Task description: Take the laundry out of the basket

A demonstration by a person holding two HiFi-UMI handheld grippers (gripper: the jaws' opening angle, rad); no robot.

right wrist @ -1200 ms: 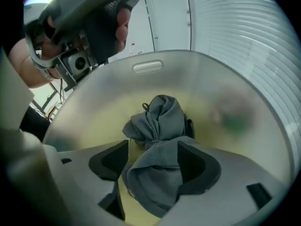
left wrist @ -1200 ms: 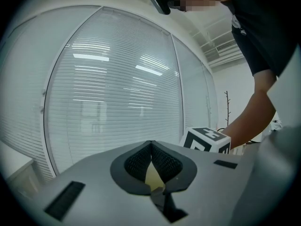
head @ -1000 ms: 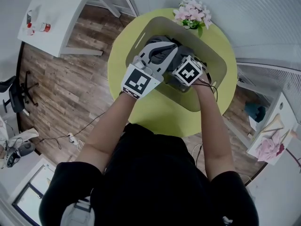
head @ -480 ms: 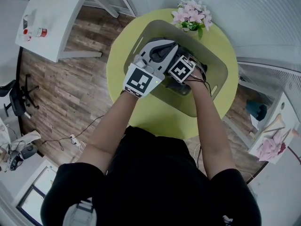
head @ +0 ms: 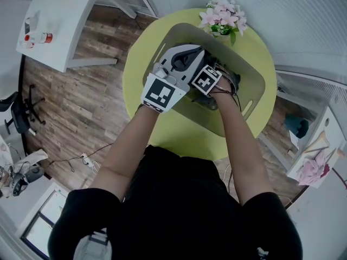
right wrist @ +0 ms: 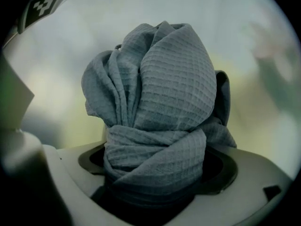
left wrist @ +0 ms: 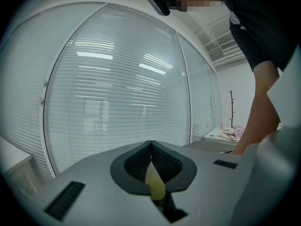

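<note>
Watching the right gripper point(right wrist: 157, 169), jaws just opened wide around the grey towel point(right wrist: 157, 88) inside the basket point(head: 255, 81), I fear it pinches one loose fold that slips, while the left gripper point(left wrist: 151, 149) hovers clamped empty above the basket.

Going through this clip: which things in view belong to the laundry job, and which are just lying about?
Job in hand:
- basket
- grey waffle cloth inside it
- round green table that the basket stands on

Lying about:
- pink flowers at the table's far edge
- white desk with a bottle
- office chair
- floor cables
</note>
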